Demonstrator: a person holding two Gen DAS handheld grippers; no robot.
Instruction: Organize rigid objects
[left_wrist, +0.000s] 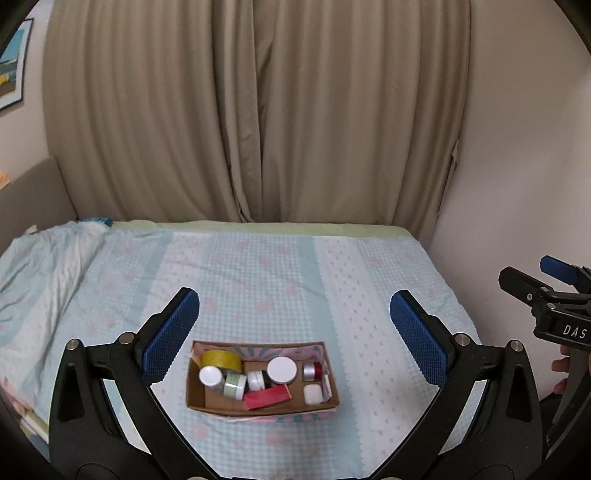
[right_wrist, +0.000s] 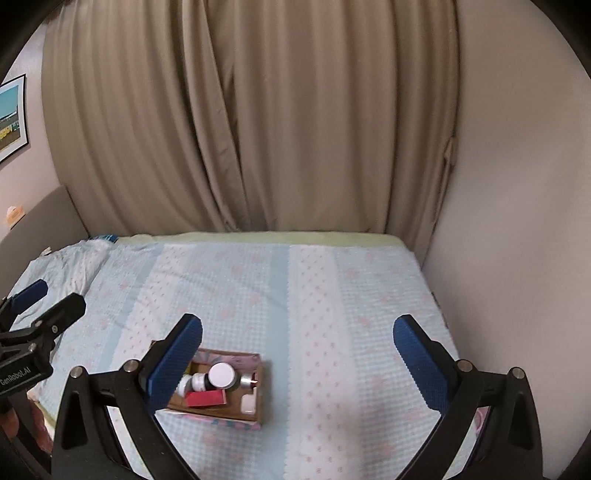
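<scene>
A cardboard box (left_wrist: 195, 400) sits on the bed near its front edge. It holds a yellow tape roll (left_wrist: 221, 359), several white-lidded jars (left_wrist: 282, 370), a silver and red jar (left_wrist: 312, 371), a red packet (left_wrist: 266, 397) and a small white case (left_wrist: 313, 394). My left gripper (left_wrist: 294, 310) is open and empty, held above and in front of the box. My right gripper (right_wrist: 297, 338) is open and empty, to the right of the box (right_wrist: 264, 398), with its left finger (right_wrist: 173, 363) covering the box's left part.
The bed (left_wrist: 280, 266) has a light blue checked cover with pink marks. Beige curtains (left_wrist: 258, 110) hang behind it and a plain wall (left_wrist: 517, 166) borders its right side. A crumpled sheet (left_wrist: 48, 266) lies at the left. The right gripper shows at the left view's right edge (left_wrist: 554, 295).
</scene>
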